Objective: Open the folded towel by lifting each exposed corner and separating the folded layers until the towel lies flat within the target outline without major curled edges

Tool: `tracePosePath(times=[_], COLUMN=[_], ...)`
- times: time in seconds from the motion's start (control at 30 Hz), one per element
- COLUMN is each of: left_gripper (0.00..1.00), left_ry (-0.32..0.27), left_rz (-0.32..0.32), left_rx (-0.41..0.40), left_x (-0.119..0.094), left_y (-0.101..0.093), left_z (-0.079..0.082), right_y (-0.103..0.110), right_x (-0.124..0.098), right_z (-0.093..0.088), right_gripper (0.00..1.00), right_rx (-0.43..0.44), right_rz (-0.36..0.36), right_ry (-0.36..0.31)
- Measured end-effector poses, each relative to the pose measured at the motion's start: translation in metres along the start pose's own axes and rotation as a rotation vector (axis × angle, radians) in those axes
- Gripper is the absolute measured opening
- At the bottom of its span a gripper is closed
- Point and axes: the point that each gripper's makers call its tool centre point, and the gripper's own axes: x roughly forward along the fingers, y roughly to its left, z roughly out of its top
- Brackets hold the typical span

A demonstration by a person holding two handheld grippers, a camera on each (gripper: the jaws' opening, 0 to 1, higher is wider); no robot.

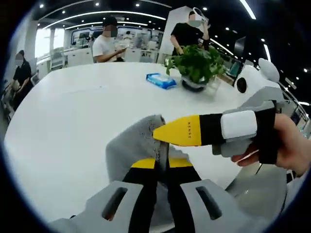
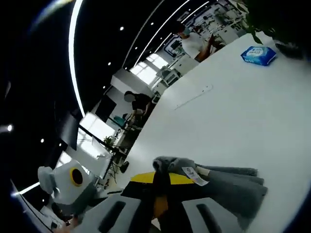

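Observation:
A grey towel (image 1: 130, 148) is bunched up above the white table (image 1: 73, 121), not spread flat. In the left gripper view my left gripper (image 1: 163, 161) is shut on a fold of the towel at the bottom. My right gripper (image 1: 158, 134) comes in from the right, held by a hand (image 1: 289, 145), and its yellow tip pinches the towel just above the left one. In the right gripper view my right gripper (image 2: 163, 178) is shut on the towel (image 2: 228, 187) next to a white label (image 2: 192, 174). The folded layers trail off to the right.
A potted green plant (image 1: 197, 63) and a blue wipes packet (image 1: 161, 80) stand toward the far side of the table; the packet (image 2: 258, 55) also appears in the right gripper view. Several people stand beyond the far edge. Bare white tabletop lies left of the towel.

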Motion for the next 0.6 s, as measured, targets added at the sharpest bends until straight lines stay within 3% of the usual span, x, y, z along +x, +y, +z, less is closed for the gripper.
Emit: tracePosePath(times=[0.13,0.17,0.27,0.4,0.5,0.6], left_gripper=[0.05,0.05,0.04,0.04,0.04,0.04], left_ry=[0.035,0.039,0.059,0.115,0.139,0.151], left_rz=[-0.009,-0.010,-0.014,-0.038,-0.031,-0.027], left_rx=[0.020,0.032,0.029,0.057,0.088,0.092], left_x=[-0.008,-0.009,-0.017,-0.028,-0.035,-0.039], left_y=[0.013,0.017,0.029,0.041,0.051,0.059], left_z=[0.003,0.004,0.009,0.009,0.010,0.011], right_y=[-0.009,-0.014,-0.031,-0.051,-0.051,-0.057], right_x=[-0.010,-0.013,-0.016,-0.008,0.006,0.014], right_z=[0.001,-0.004,-0.023,-0.066,-0.096,-0.114], right_gripper=[0.15,0.14,0.08,0.00,0.00,0.00], right_rx=[-0.158,-0.185,-0.273,-0.420,-0.460,-0.531], right_rz=[-0.045,-0.071,-0.138,-0.180,-0.144,-0.144], right_ry=[-0.023,-0.001,0.086,0.266,0.365,0.437])
